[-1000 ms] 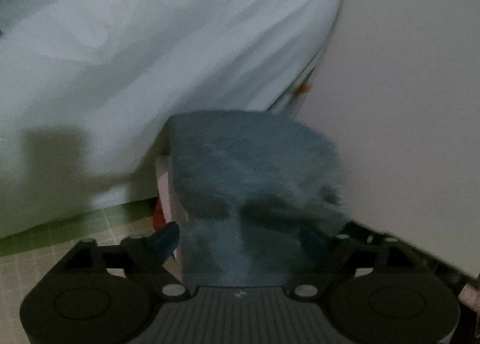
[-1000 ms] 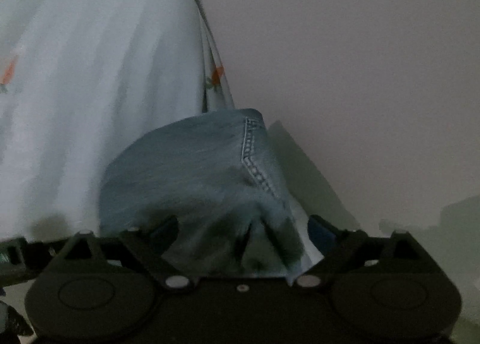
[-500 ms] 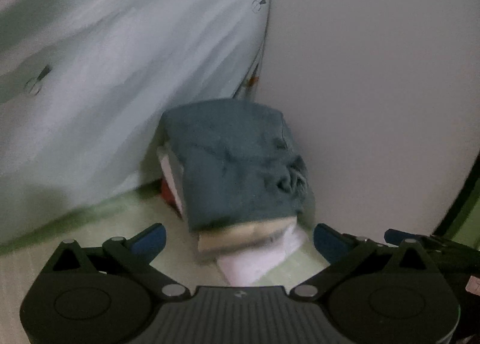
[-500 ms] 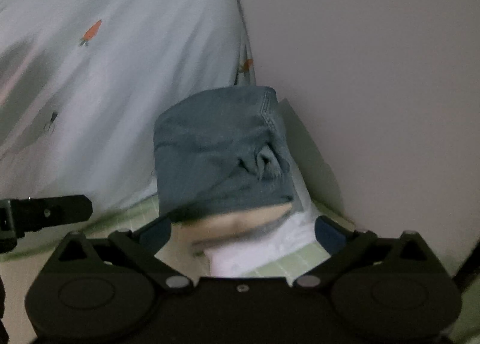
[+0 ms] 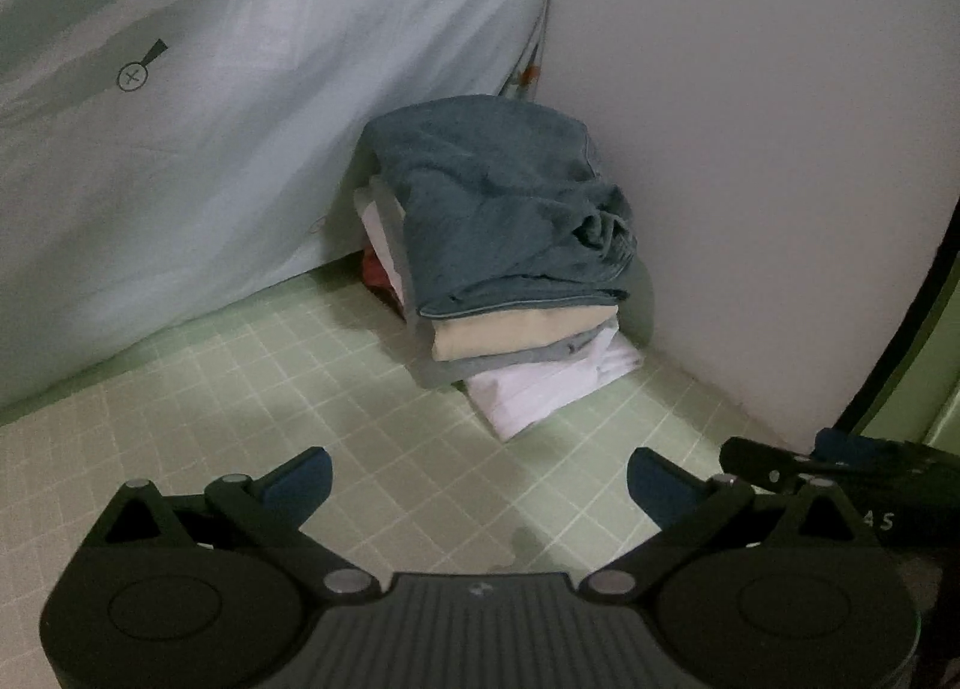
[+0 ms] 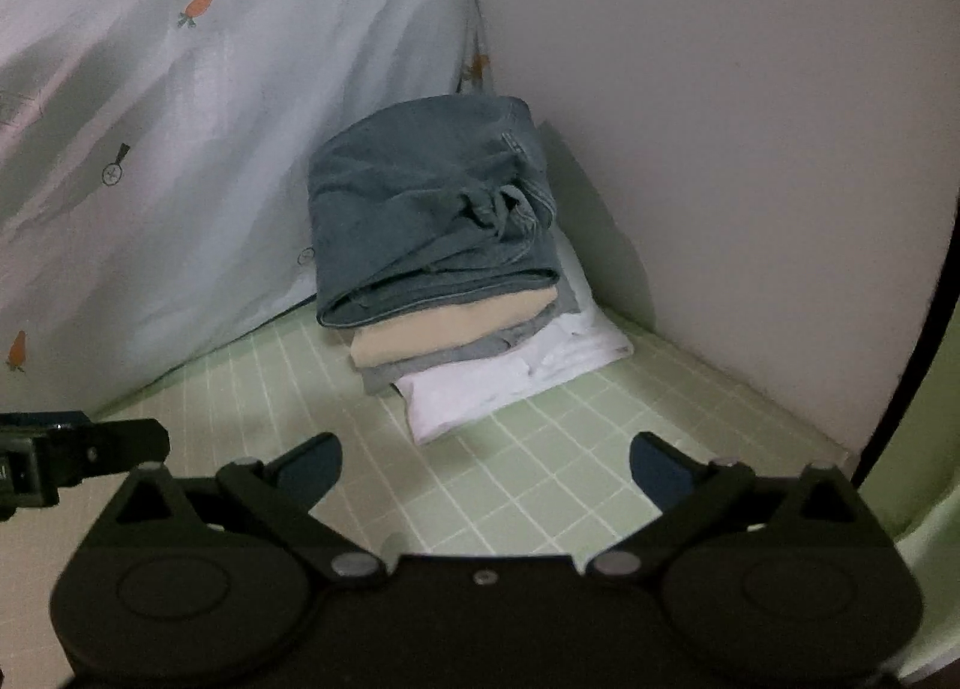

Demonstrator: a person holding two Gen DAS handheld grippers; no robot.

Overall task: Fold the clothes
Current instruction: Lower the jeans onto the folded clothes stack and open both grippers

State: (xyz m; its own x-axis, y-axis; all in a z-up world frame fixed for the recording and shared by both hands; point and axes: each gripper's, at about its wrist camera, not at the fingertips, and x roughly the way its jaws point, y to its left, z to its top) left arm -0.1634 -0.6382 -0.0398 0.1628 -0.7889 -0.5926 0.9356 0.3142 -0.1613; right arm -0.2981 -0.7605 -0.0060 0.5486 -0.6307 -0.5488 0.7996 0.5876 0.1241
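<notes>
Stack position: folded clothes stack [image 5: 504, 269] at frame centre, against wall corner, jeans [image 6: 426, 209] on top.
Left gripper [image 5: 477, 476]: fingers apart, empty, short of stack.
Right gripper [image 6: 486, 464]: same, equally near.

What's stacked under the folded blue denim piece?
Under the folded blue denim garment: a beige folded layer, a grey one, then white cloth. Something red shows behind; the rest is covered.
</notes>
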